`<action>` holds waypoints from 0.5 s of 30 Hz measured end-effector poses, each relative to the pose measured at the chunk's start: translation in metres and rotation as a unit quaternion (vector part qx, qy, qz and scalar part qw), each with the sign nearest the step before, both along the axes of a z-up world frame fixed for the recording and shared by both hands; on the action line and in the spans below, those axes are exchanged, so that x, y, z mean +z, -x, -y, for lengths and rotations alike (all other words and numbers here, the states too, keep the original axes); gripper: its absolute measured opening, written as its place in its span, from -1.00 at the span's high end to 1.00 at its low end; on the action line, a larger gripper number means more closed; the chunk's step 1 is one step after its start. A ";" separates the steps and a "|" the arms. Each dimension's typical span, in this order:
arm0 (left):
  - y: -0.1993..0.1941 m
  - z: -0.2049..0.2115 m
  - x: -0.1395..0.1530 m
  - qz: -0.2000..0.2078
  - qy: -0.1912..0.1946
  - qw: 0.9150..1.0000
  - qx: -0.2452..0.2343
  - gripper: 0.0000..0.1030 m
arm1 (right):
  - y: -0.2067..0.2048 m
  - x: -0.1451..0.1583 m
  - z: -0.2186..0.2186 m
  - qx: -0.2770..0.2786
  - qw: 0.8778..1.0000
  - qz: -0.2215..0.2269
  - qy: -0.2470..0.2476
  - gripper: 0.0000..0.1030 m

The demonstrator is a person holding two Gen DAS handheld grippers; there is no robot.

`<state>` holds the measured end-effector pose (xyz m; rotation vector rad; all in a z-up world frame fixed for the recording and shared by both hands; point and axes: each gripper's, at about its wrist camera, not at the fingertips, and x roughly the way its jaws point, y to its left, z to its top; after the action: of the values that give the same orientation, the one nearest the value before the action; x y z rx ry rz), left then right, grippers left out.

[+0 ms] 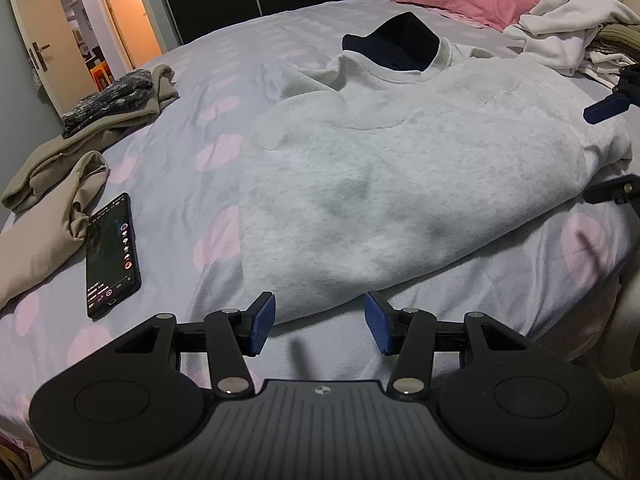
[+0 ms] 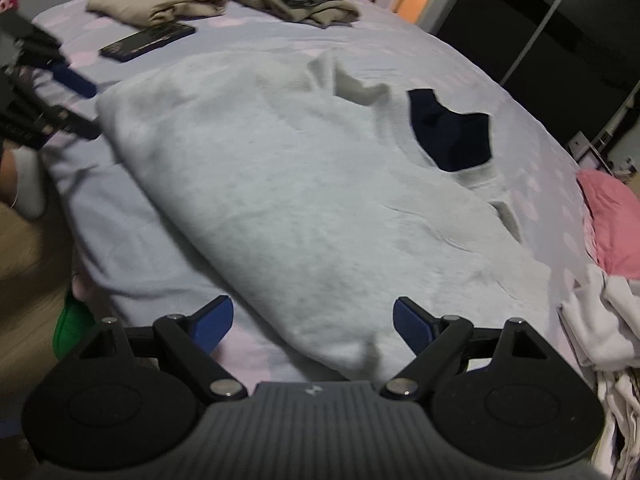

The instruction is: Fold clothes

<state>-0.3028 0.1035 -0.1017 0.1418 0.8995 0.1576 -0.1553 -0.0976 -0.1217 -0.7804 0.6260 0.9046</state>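
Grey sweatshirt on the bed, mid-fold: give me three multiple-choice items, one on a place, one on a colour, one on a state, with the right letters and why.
1. Where does the phone lie relative to the grey sweatshirt in the left wrist view?
A. on top of it
B. to its left, on the bedsheet
C. under the pillow

2. What colour shows inside the sweatshirt's neck opening?
A. dark navy
B. red
C. yellow

3. How is the left hand-held gripper?
A. clamped on a sleeve
C. shut on the phone
B. open, nothing between its pads

Answers: 1 B, the phone rests on the sheet beside the tan clothes, apart from the sweatshirt. 2 A, the lining in the collar is dark blue. 3 B, the blue pads stand apart just short of the sweatshirt's hem.
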 end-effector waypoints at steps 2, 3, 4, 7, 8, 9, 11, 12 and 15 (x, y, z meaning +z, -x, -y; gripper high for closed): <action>0.000 0.002 -0.001 0.001 -0.002 1.000 -0.005 0.08 | -0.001 -0.001 0.002 0.001 1.000 0.002 0.001 -0.71; 0.000 0.004 -0.001 0.003 -0.008 1.000 -0.010 0.08 | 0.000 -0.001 0.002 0.005 1.000 0.005 0.003 -0.71; 0.001 0.007 -0.001 0.006 -0.017 1.000 -0.018 0.08 | 0.001 -0.002 0.002 0.009 1.000 0.007 0.006 -0.71; 0.004 0.022 -0.002 0.024 -0.064 0.995 -0.066 0.04 | 0.006 -0.003 0.003 0.049 0.998 0.036 0.029 -0.71; 0.006 0.030 -0.004 0.034 -0.089 0.992 -0.088 -0.04 | 0.009 -0.003 0.004 0.071 0.995 0.057 0.041 -0.71; 0.008 0.037 -0.007 0.045 -0.119 0.986 -0.110 -0.14 | 0.011 -0.004 0.006 0.092 0.991 0.079 0.053 -0.71; 0.010 0.051 -0.017 0.054 -0.177 0.972 -0.145 -0.16 | 0.015 -0.006 0.010 0.129 0.982 0.118 0.077 -0.71; 0.010 0.057 -0.023 0.051 -0.199 0.965 -0.161 -0.16 | 0.016 -0.008 0.013 0.147 0.976 0.134 0.088 -0.71; 0.013 0.070 -0.041 0.040 -0.246 0.947 -0.201 -0.16 | 0.015 -0.012 0.022 0.174 0.967 0.153 0.110 -0.71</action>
<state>-0.3154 0.0334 -0.1432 0.7738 0.7186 0.0041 -0.1701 -0.1200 -0.1336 -1.2306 0.3226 1.0151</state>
